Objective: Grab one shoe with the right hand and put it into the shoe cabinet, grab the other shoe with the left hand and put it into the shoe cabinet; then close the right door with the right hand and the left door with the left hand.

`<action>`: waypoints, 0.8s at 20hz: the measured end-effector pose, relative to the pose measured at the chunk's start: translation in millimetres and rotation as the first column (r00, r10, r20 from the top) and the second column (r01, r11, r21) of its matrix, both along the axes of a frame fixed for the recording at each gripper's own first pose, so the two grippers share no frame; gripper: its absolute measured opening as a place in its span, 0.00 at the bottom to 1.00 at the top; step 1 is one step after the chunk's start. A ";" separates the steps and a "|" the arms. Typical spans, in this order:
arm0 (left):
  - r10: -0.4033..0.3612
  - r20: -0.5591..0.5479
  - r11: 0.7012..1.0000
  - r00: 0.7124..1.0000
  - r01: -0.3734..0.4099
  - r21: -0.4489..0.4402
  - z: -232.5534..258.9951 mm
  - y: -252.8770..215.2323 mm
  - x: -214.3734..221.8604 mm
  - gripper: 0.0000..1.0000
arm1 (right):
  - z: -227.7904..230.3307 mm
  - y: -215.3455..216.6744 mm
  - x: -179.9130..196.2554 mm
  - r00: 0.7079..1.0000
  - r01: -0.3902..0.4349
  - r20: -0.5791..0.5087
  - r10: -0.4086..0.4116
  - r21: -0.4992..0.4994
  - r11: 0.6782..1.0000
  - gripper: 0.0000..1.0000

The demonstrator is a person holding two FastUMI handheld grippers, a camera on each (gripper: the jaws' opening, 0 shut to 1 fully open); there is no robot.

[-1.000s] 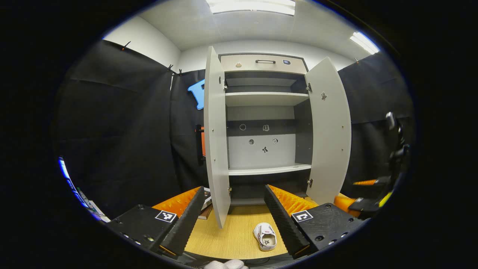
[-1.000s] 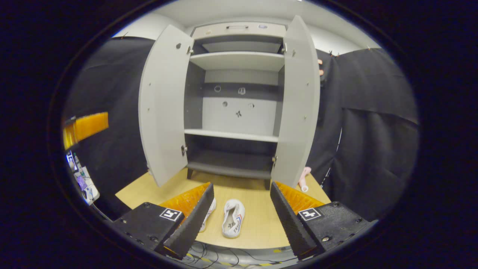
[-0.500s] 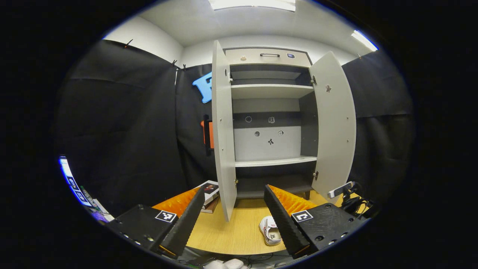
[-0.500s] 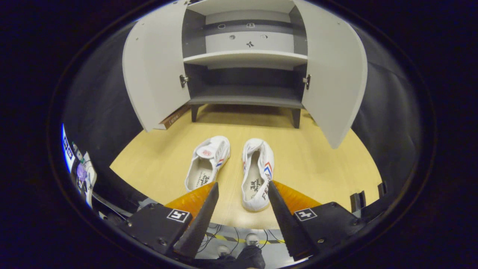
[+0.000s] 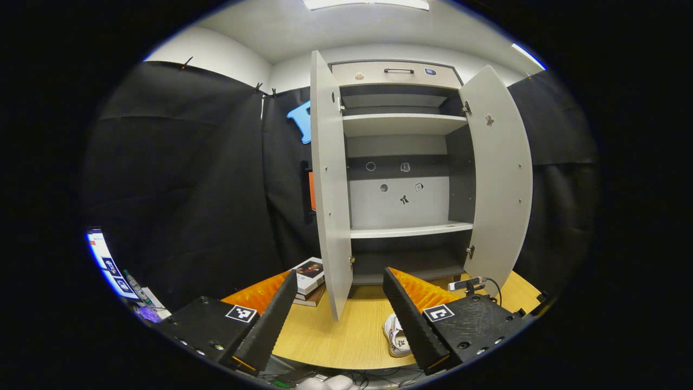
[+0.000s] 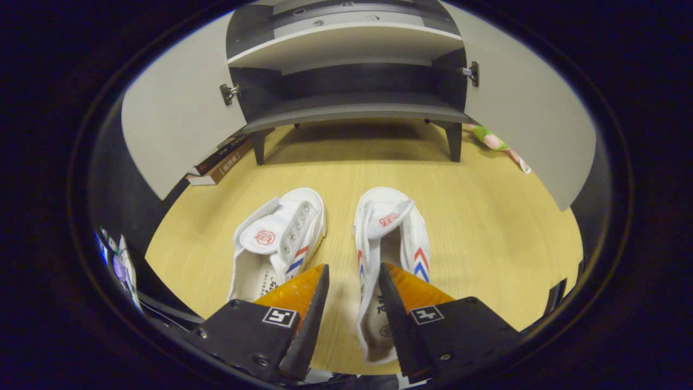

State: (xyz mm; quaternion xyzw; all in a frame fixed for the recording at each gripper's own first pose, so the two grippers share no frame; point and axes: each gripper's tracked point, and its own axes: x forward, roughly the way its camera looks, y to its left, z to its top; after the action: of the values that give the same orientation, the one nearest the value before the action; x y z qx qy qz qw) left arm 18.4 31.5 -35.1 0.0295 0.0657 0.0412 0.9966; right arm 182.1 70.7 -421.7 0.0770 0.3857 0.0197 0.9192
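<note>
Two white canvas shoes (image 6: pixel 279 238) (image 6: pixel 390 244) are seen side by side on the wooden table (image 6: pixel 487 216) before the open shoe cabinet (image 6: pixel 352 111). The right gripper (image 6: pixel 352 271) is held over the right shoe's inner wall, fingers narrowly apart; the left gripper (image 5: pixel 340 281) is held wide apart, unloaded.

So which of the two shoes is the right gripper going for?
The right-hand shoe: the right gripper straddles its inner side wall, while the other shoe lies beside it.
</note>
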 end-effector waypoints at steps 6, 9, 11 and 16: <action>0.029 -0.010 1.000 1.000 -0.029 0.010 -4.2 -1.5 15.8 0.96 | -12.0 -13.2 31.3 1.000 0.023 0.004 -0.023 -0.001 1.000 0.42; 0.034 -0.017 0.999 0.999 -0.034 0.000 -6.6 -6.0 26.3 0.96 | -14.3 -9.1 28.1 0.999 0.016 -0.029 -0.015 0.056 0.998 0.13; 0.034 -0.018 0.999 0.999 -0.034 0.003 -7.0 -8.0 30.8 0.96 | -12.4 -10.0 30.3 0.999 0.008 -0.045 -0.004 0.076 0.997 0.06; 0.023 -0.011 1.000 1.000 -0.023 -0.009 -4.1 -14.6 38.9 0.96 | 21.0 -19.3 36.2 1.000 -0.005 -0.017 0.006 0.085 0.996 0.05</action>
State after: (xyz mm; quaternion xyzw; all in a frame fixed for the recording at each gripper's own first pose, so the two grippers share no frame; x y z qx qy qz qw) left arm 57.3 16.9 -39.2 0.0246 0.0716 0.0521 0.9958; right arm 218.3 51.4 -400.7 0.1151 0.3926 0.0380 0.9117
